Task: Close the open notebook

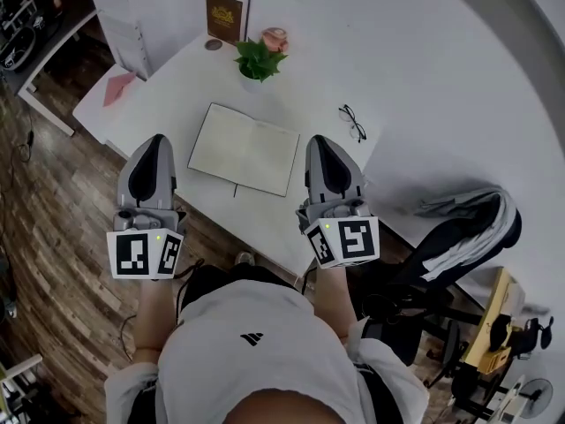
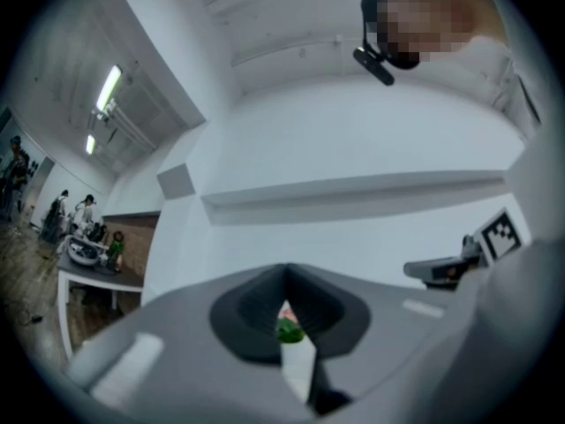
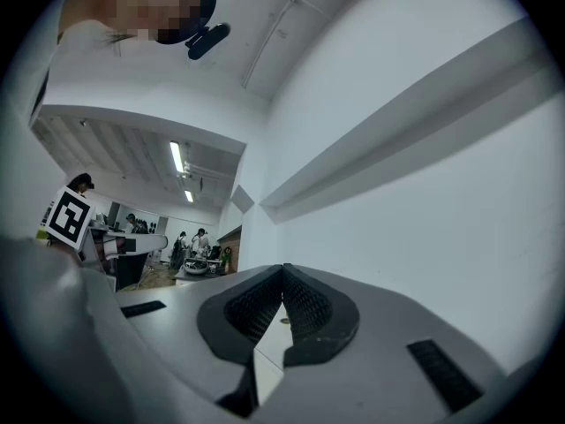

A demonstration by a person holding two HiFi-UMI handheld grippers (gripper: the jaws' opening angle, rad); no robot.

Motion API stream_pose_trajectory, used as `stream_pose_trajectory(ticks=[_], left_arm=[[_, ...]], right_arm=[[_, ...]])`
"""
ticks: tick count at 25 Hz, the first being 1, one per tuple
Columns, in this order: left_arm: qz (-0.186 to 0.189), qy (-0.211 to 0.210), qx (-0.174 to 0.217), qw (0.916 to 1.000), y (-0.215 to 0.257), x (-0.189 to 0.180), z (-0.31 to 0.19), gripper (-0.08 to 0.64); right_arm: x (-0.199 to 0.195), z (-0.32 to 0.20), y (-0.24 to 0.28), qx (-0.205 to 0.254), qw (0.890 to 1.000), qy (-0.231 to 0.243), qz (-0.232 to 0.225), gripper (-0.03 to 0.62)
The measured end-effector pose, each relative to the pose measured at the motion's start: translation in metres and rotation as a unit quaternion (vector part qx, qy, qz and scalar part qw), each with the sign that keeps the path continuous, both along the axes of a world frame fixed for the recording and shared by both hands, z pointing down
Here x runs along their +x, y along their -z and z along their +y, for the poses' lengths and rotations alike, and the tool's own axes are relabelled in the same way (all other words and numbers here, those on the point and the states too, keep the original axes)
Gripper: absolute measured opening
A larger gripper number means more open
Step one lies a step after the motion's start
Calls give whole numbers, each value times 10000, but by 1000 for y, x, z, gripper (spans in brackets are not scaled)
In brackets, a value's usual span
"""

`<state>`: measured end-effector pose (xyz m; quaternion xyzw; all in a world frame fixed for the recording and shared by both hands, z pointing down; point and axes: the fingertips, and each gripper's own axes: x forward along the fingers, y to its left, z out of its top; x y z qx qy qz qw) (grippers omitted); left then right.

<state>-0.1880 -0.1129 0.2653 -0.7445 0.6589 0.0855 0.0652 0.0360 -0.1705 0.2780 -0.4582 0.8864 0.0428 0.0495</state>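
Notebook [image 1: 244,147] lies open and flat by the near edge of the white table [image 1: 177,87], pages up, with a potted plant [image 1: 257,60] behind it toward the far edge and glasses [image 1: 352,122] toward the right edge. At the near edge, 1 on each side of it and apart from it, the left gripper [image 1: 156,141] has its jaws closed on nothing. The right gripper [image 1: 320,141] seems closed and empty too.

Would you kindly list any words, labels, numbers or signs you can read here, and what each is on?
No text is legible.
Brown book: gold cover print, too small to read.
Notebook: pages show no readable writing.
Shirt: small logo, no letters.
Left gripper and right gripper: square marker patterns only.
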Motion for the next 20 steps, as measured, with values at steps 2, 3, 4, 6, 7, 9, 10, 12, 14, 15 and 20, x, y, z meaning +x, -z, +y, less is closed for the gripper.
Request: stream_pose_trajectory(ticks=[2,3,4,6,7,9,10,12,14,15,20], left_arm=[[-61,49,-34,10000,-1,1,-6,9],[-98,68,-55,9999,-2,1,-9,9],[-127,87,-76,9999,-4,0,-11,9],[-141,120,-119,9998,-7,0,-16,9],[-130,132,-139,9997,-8,-1,-18,9],[-103,142,-182,9997,-11,-2,-23,9],[-97,144,-207,9996,-12,-3,-25,9],[-85,131,-265,9995,-16,-6,-31,9],[-40,80,-324,9994,-21,-10,-40,9],[-14,45,-345,9994,-22,-12,-45,9],[-27,-191,-418,9989,-28,-20,-72,9]], right_arm=[[0,-8,-1,-8,10000,39,-41,-2],[-1,-10,-2,-12,10000,61,-56,-2],[-1,-13,-3,-18,9999,81,-62,-2],[-3,-18,-6,-40,9999,108,-62,-2],[-3,-20,-8,-55,9999,114,-61,-2],[-5,-25,-10,-87,9999,121,-63,-2],[-6,-27,-11,-100,9999,122,-66,-2],[-9,-32,-12,-109,9999,101,-78,-2],[-11,-38,-13,-108,9999,41,-81,-2],[-12,-41,-13,-111,9999,4,-76,-2],[-19,-57,-14,-103,9998,-176,-78,-2]])
